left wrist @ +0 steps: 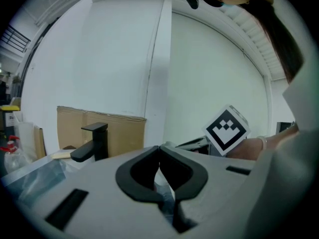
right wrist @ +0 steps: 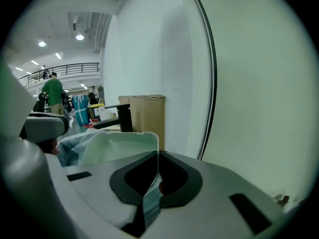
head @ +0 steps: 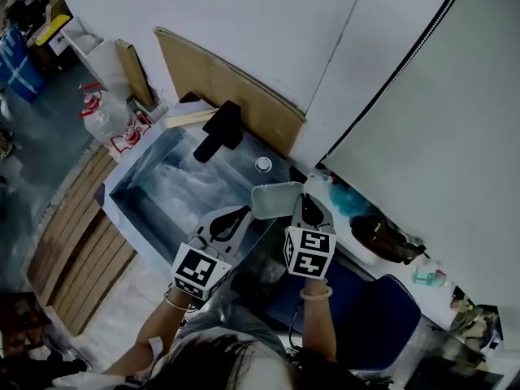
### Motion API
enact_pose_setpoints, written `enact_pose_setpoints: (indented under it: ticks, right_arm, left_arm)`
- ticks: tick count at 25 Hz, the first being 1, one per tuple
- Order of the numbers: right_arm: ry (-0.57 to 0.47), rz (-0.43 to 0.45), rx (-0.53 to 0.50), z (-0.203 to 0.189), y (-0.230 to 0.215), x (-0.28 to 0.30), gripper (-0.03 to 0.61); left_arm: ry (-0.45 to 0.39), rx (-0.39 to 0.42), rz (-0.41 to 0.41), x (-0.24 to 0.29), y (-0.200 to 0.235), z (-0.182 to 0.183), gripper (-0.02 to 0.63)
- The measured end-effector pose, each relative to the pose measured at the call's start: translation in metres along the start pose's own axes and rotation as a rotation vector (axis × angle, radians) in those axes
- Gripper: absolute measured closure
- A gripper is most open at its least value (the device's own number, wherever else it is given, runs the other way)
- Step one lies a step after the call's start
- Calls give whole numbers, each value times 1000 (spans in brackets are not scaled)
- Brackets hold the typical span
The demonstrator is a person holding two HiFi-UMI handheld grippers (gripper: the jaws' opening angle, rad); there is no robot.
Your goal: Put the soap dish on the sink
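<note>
The pale, translucent soap dish (head: 275, 199) hangs just above the right rim of the steel sink (head: 134, 205). My right gripper (head: 305, 207) is shut on the dish's right edge. In the right gripper view the soap dish (right wrist: 117, 146) stands out to the left of the closed right gripper (right wrist: 158, 159). My left gripper (head: 241, 214) hovers over the sink's near right corner, just left of the dish, and is shut on nothing. In its own view the left gripper (left wrist: 159, 156) has its tips touching. A black faucet (head: 219, 130) stands at the sink's back edge.
Cardboard sheets (head: 244, 96) lean on the wall behind the sink. A plastic jug with red trim (head: 101, 116) sits at the left, above wooden slats (head: 77, 250). A teal object (head: 349, 197) and a dark bag (head: 383, 238) lie on the counter to the right. A blue chair (head: 378, 315) is below.
</note>
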State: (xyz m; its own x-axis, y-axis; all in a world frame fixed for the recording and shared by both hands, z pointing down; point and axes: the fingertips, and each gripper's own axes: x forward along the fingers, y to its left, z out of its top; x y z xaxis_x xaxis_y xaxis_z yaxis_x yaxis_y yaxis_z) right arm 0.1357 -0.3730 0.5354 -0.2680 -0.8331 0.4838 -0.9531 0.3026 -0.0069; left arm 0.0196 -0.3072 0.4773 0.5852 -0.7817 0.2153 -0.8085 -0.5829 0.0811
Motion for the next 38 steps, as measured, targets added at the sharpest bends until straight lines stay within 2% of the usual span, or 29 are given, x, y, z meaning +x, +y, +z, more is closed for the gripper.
enact_pose_setpoints:
  ticks: [10,17,38]
  right_arm:
    - [48,15,-29,-15,-3,41,550]
    - [73,22,-30,-28,-8,63,549]
    - [116,19,-16,-52,-26,101,549]
  left_arm:
    - [13,-5,1,19,12,-4,604]
    - [43,-23,-11,27,12,-22,604]
    - [80,-43,-12,44,10,-40,604]
